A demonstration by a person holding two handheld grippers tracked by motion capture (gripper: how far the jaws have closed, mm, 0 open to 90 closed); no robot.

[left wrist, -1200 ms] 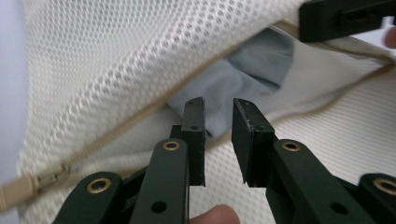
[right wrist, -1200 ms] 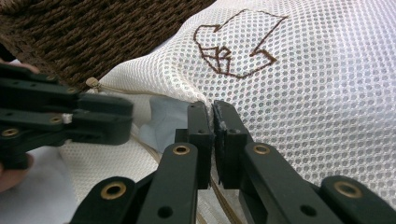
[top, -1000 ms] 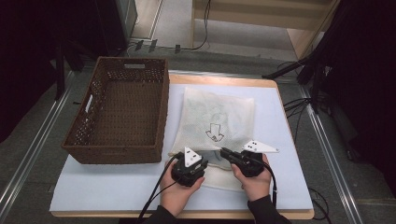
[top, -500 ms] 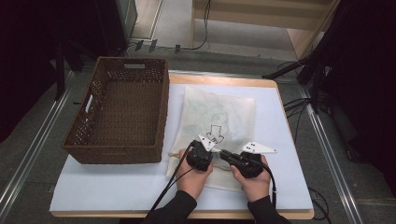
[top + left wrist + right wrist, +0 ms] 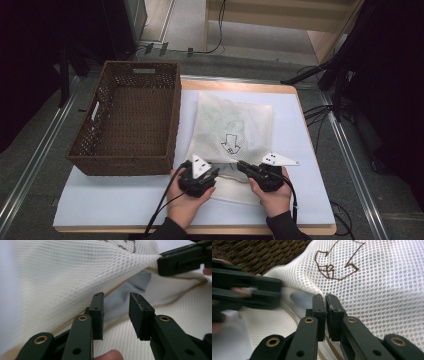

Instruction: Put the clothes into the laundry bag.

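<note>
While the right claw (image 5: pixel 326 298) stayed clenched on a pinch of the upper layer of the mesh laundry bag (image 5: pixel 235 125), lifting it at the near edge of the counter (image 5: pixel 125 200), the left claw (image 5: pixel 116 312) stood released just beside it, its jaws having just been opening with nothing pressed between them. From the left gripper view the pads pointed into the gap under the raised mesh, where a grey patch of something inside the bag (image 5: pixel 135 283) showed. The step in hand looked to be opening the bag's mouth: one side was held up, the other not yet taken. I judged the next move would call for the left claw to slip onto the lower layer or the zip edge (image 5: pixel 294 312) and close there, so both could spread the opening. Beyond the hands the bag lay flat on the pale cover, arrow mark (image 5: pixel 231 143) upward. Further left stood the brown wicker basket (image 5: pixel 100 150), touching the bag's side or nearly so.
</note>
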